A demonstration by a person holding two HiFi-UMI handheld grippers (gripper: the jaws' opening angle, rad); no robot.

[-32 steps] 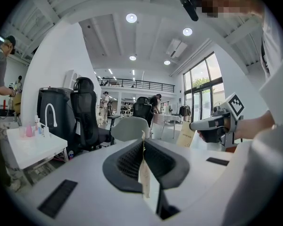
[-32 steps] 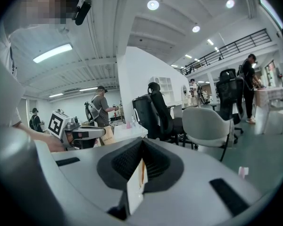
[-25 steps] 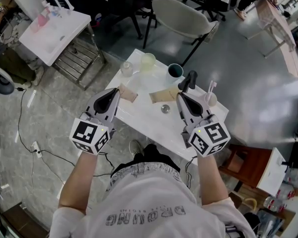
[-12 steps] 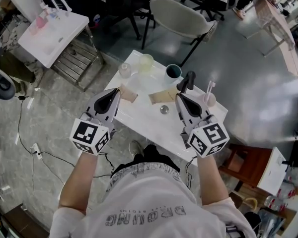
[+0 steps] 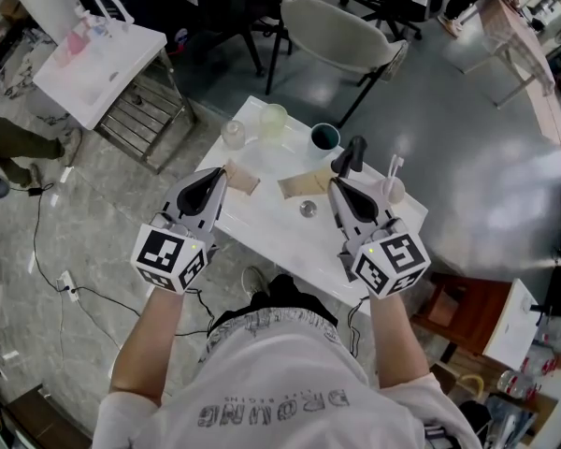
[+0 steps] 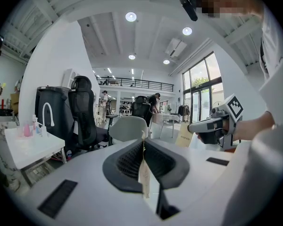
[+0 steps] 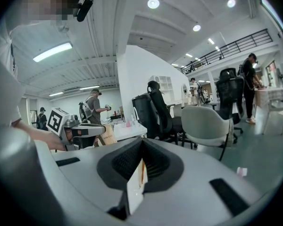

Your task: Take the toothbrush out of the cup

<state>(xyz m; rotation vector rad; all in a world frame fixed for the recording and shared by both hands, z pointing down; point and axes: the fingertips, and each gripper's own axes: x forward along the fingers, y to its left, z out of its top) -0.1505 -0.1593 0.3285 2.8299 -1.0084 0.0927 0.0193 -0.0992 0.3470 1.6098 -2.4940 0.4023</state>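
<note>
A white toothbrush [image 5: 395,166] stands in a pale cup [image 5: 394,189] at the right end of the small white table [image 5: 280,227]. My right gripper [image 5: 299,184] hovers over the table just left of that cup and holds nothing. Its flat tan fingers [image 7: 137,178] are pressed together. My left gripper [image 5: 243,179] hangs over the table's left edge, far from the cup. It too is shut, with nothing between its tan fingers [image 6: 143,166]. Each gripper view shows the other gripper, but neither shows the cup.
On the table's far side stand a clear glass [image 5: 234,133], a yellowish cup [image 5: 274,117], a teal-lined mug [image 5: 325,137] and a black object [image 5: 355,151]. A small metal piece [image 5: 307,209] lies mid-table. A grey chair [image 5: 341,31] stands beyond and a white cart [image 5: 103,59] at the left.
Both grippers hold their places, shut. Only the head view has drifted slightly, and a person at the far left edge has moved.
</note>
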